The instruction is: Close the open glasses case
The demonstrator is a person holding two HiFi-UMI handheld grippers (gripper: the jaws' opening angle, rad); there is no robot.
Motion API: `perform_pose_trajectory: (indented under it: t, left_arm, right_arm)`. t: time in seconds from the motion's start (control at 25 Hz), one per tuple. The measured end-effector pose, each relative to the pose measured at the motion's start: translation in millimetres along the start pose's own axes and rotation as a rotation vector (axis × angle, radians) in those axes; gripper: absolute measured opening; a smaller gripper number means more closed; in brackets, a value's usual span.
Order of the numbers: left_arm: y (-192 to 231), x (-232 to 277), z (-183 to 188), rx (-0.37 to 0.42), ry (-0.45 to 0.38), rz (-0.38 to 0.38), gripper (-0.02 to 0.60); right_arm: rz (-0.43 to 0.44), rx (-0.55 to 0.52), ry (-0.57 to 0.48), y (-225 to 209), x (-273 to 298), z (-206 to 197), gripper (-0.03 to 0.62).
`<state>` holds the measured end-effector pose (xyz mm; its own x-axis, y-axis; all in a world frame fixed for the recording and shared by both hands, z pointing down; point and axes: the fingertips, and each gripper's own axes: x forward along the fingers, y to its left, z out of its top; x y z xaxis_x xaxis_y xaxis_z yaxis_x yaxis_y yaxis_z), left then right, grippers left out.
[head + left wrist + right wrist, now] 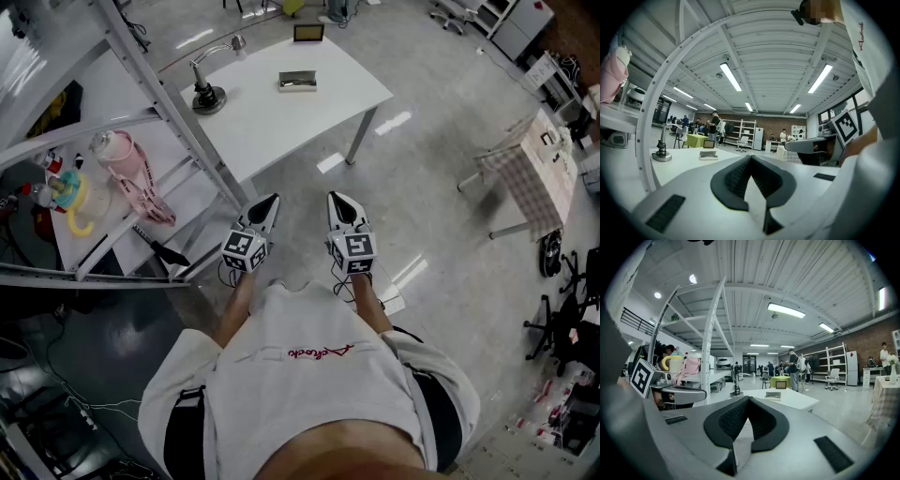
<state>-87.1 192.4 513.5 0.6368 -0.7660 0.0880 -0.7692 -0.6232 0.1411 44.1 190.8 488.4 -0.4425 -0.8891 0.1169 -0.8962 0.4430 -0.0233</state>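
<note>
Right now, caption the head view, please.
Left gripper and right gripper, shut, empty, face the table holding the glasses case.

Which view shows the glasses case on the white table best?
The head view: it sees the glasses case from above, lying on the white table. In both gripper views the glasses case is small, distant and side-on.

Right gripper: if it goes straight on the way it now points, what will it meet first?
The right gripper would probably meet the white table, a little left of the glasses case in its own view. Before that the way looks free, though depth is unclear.
</note>
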Motion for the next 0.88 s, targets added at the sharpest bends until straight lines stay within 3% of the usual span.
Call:
perform_pose_trajectory:
  t: [0.88]
  left_arm:
    - [-37.9,19.2,-11.9,-0.012,0.024,-0.001,0.026]
  right_arm:
    - [0.062,0.066,0.005,-23.5,-18.2,-12.5,0.029]
